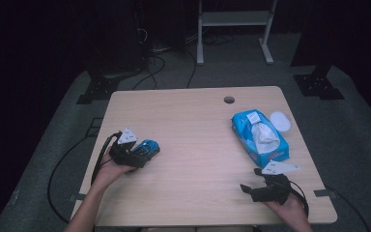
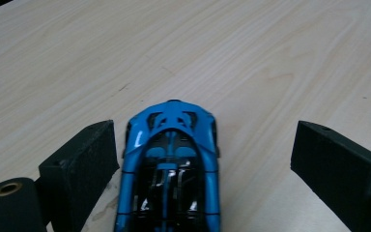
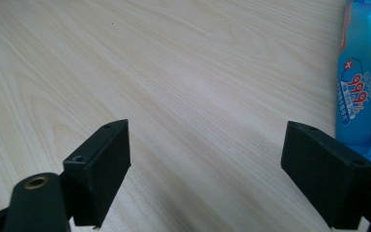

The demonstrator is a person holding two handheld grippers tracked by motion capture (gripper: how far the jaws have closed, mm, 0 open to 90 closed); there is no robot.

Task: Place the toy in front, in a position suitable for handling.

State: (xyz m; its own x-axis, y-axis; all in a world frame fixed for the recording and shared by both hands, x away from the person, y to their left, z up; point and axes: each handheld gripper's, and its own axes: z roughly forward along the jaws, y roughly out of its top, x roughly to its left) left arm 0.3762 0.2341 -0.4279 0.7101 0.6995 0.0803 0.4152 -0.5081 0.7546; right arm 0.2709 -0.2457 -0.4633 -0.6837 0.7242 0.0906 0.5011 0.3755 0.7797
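A blue and black toy car (image 2: 171, 164) rests on the wooden table (image 1: 193, 140), between the spread jaws of my left gripper (image 2: 207, 159). Neither jaw touches the car. From above, the toy car (image 1: 147, 147) lies at the table's left side, just beyond my left gripper (image 1: 134, 153). At the table's front right my right gripper (image 1: 249, 189) stands open over bare wood, and in its own view the right gripper (image 3: 205, 164) has nothing between its jaws. A blue pack of wet wipes (image 1: 260, 137) lies at the right, with a white wipe sticking out of its top.
A white round lid (image 1: 280, 121) lies beside the pack of wipes near the table's right edge. A small cable hole (image 1: 229, 100) sits at the far edge. The wipes pack (image 3: 364, 82) borders the right jaw in the right gripper view. Cables and stand legs lie on the floor behind.
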